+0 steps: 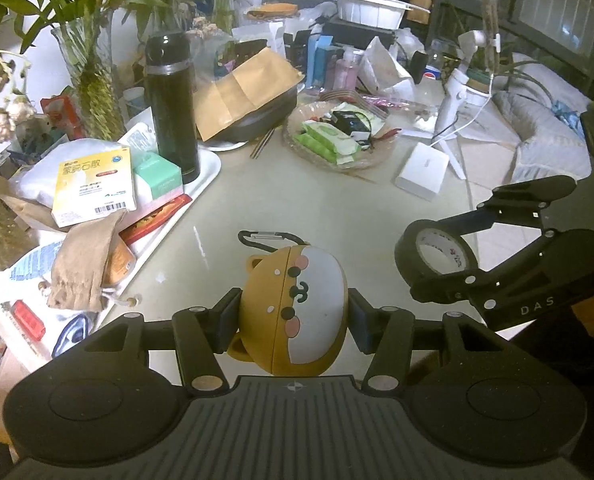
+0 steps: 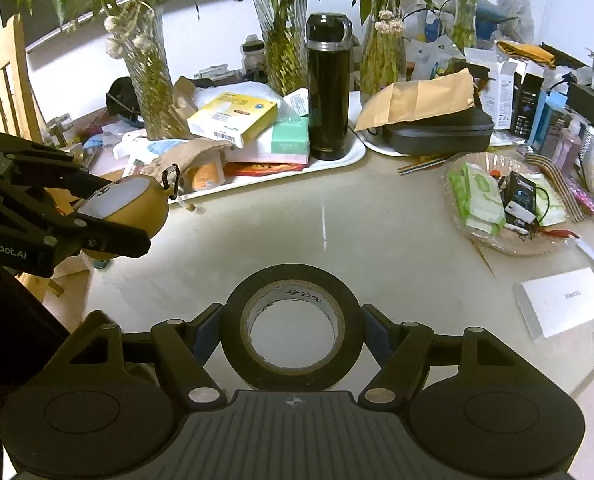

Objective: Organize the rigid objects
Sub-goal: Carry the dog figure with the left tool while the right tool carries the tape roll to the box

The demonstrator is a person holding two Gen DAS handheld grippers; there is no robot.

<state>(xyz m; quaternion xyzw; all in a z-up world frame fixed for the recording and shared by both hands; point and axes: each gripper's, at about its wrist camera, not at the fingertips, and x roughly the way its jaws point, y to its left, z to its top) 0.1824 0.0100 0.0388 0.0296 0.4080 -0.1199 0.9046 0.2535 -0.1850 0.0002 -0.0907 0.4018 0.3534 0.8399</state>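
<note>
the left gripper (image 1: 293, 322) is clenched on the bear-shaped case (image 1: 297, 308), yellow and white w/ a carabiner on top, held above the table (image 1: 317, 208) near its front edge. the right gripper (image 2: 293, 334) is grasping the black tape roll (image 2: 293, 328), pads pressing its outer sides, also lifted over bare table. so the step in hand looks like carry, both things picked and not yet placed. the white tray (image 2: 337, 160) w/ the black flask (image 2: 329, 84) is already crowded, the glass dish (image 2: 509, 236) too. i think next move needs choosing a free spot, then lowering each item flat before opening the jaws, one after the other.
</note>
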